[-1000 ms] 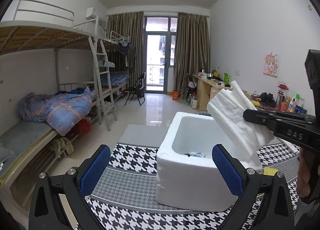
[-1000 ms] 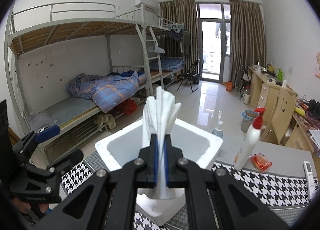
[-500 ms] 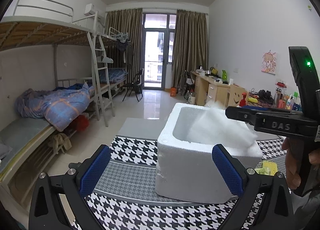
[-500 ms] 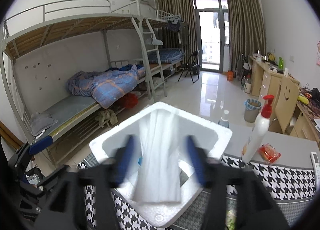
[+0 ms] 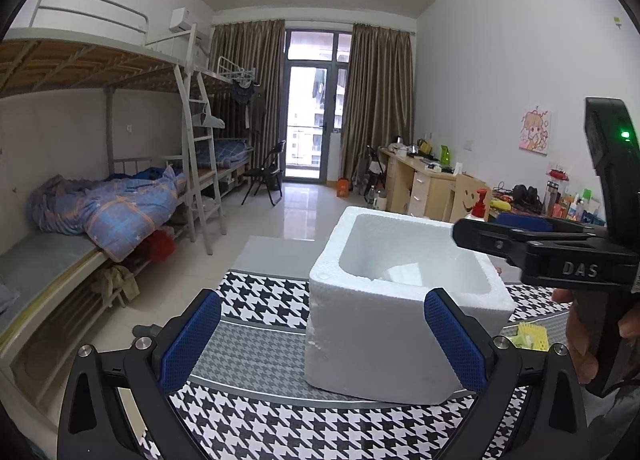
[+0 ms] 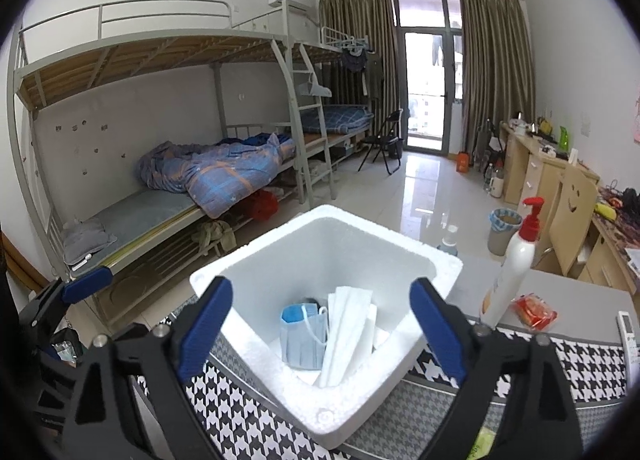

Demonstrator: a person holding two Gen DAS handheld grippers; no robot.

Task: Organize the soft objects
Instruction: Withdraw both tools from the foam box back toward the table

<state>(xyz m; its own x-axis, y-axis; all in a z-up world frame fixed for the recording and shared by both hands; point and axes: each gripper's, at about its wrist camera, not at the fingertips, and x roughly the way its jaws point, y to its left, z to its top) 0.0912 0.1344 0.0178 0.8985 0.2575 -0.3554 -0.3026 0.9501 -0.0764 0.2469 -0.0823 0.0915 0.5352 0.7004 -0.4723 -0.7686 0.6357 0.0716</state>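
The white cloth (image 6: 344, 336) has dropped into the foam box (image 6: 256, 260); right tool (image 6: 320, 324) opening, empty.

Right tongs (image 6: 322, 326) stand above the white foam box (image 6: 404, 368), jaws opening, nothing between them. Inside the box lie a blue face mask (image 6: 300, 340) and white folded cloths (image 6: 346, 336), touching. A pump bottle (image 6: 512, 264) stands beside it on the tabletop (image 6: 576, 300).

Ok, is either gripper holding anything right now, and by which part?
Nothing is held. The right gripper is opening, empty; the white pack lies in the foam box. The left gripper is open, empty.
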